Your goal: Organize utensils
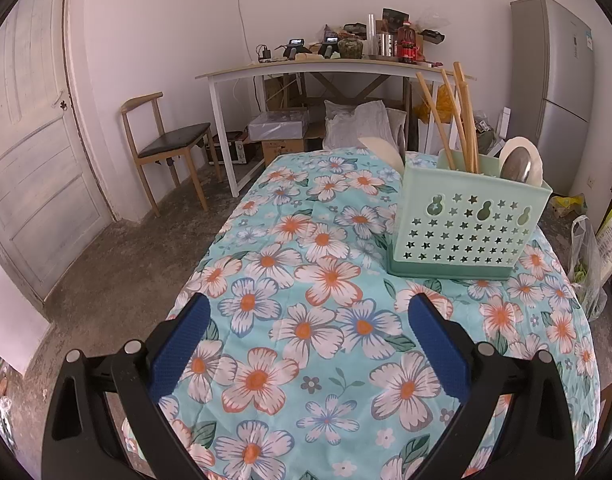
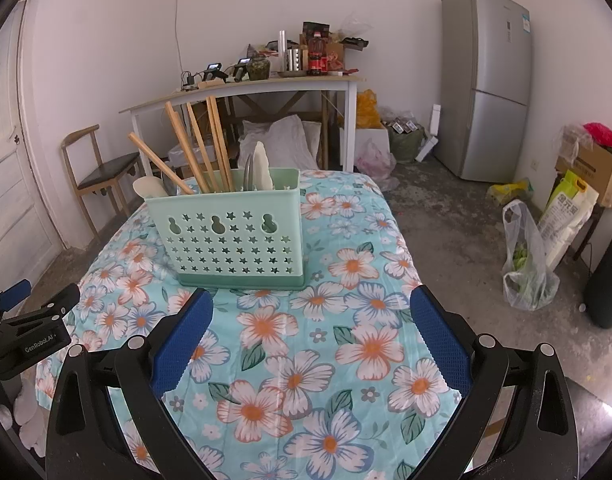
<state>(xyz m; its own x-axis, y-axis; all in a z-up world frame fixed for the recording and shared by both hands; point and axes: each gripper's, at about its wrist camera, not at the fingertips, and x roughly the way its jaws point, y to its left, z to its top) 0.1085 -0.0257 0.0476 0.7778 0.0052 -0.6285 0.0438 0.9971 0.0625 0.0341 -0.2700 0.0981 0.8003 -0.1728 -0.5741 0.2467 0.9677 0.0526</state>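
A mint green utensil holder (image 1: 466, 224) with star cut-outs stands on the floral tablecloth (image 1: 306, 320); it also shows in the right wrist view (image 2: 230, 236). Several wooden chopsticks (image 1: 458, 120) (image 2: 198, 148), a white spoon (image 1: 524, 156) (image 2: 262, 168) and a metal spoon (image 1: 518, 166) stand in it. Another white spoon (image 2: 148, 189) leans at its left end. My left gripper (image 1: 308, 312) is open and empty, near of the holder. My right gripper (image 2: 312, 308) is open and empty, just in front of the holder. The left gripper's body (image 2: 26, 328) shows at the left edge.
A white side table (image 2: 246, 88) loaded with bottles and clutter stands against the far wall. A wooden chair (image 1: 166, 148) is left, a grey fridge (image 2: 486, 80) right. Bags and boxes (image 2: 546, 232) lie on the floor to the right. A door (image 1: 30, 140) is far left.
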